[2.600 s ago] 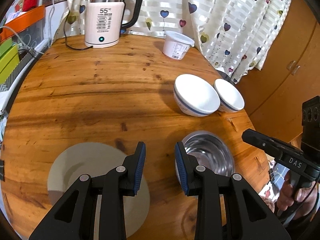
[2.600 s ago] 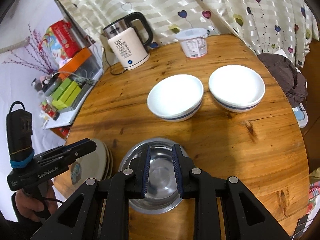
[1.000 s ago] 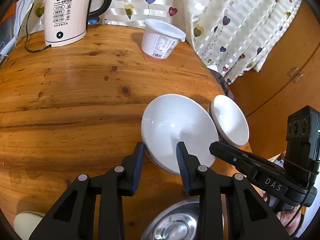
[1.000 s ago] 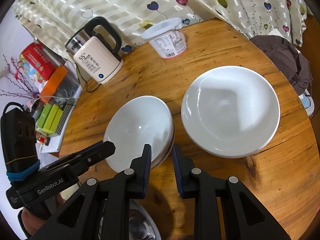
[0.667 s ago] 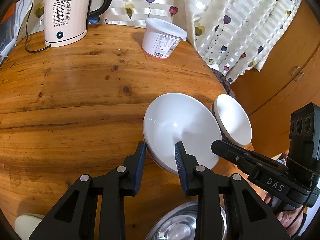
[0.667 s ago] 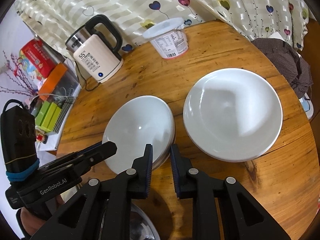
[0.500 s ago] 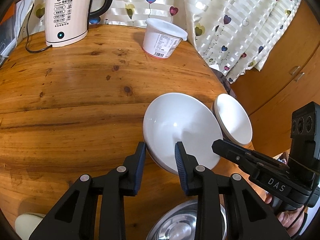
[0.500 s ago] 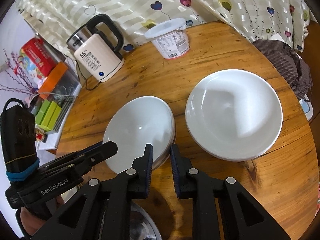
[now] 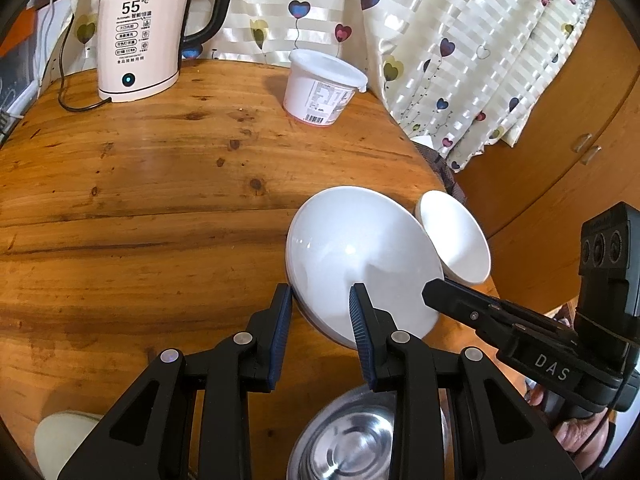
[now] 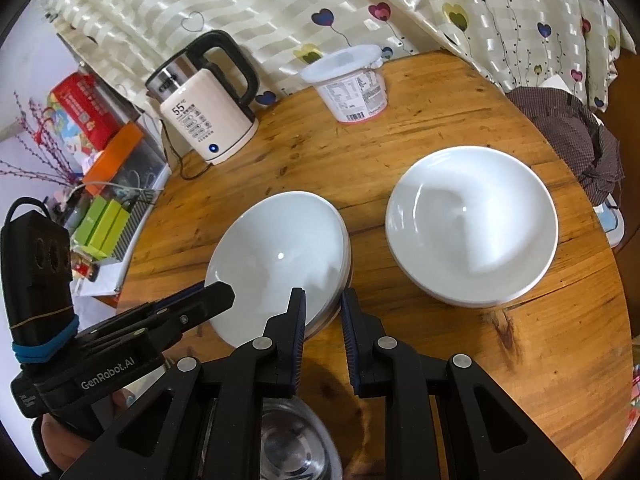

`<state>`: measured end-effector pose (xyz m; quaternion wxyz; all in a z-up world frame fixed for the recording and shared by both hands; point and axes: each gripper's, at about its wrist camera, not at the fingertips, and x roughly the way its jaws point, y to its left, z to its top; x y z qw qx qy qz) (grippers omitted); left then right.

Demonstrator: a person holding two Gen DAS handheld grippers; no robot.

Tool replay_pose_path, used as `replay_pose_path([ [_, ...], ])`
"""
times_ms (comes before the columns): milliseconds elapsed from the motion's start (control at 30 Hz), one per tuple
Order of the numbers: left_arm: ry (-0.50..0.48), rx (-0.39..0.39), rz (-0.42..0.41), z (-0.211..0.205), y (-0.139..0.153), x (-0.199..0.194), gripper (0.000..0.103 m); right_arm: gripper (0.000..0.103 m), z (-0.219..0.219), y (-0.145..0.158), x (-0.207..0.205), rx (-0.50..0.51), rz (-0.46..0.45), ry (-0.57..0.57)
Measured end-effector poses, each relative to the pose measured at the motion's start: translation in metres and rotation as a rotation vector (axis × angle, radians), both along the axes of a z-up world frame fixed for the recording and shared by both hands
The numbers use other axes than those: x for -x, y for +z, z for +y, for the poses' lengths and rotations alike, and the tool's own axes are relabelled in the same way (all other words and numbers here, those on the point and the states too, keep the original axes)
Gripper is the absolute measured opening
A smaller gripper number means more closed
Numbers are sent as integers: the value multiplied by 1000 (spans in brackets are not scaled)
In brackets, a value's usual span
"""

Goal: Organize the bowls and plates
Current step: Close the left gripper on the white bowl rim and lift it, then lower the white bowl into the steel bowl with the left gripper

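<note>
A white bowl sits tilted on the round wooden table. My left gripper is open, its two pads straddling the bowl's near left rim. My right gripper is narrowly open around the same bowl's near right rim. A second white bowl stands to the right, apart; it also shows in the left wrist view. A steel bowl lies below both grippers, also seen in the right wrist view. A cream plate shows at the lower left.
A white electric kettle with a cord stands at the table's back left. A white lidded tub stands at the back middle. A heart-print curtain hangs behind. A dark cloth lies off the table's right edge.
Both grippers moved forward from over the steel bowl and plate to the left white bowl. In the last half second both stay nearly still at its rim.
</note>
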<state>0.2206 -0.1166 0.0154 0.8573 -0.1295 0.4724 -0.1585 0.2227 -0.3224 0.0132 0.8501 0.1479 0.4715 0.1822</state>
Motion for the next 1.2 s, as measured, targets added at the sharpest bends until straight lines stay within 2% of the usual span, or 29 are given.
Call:
replay_pose_path([
  [800,-3,-9,-84,7,40,66,31,18,9,42,62,3,-72,7],
  [1200,-9,-8,-78,9,39,101,31,18,11,41,100,5,-65,5],
])
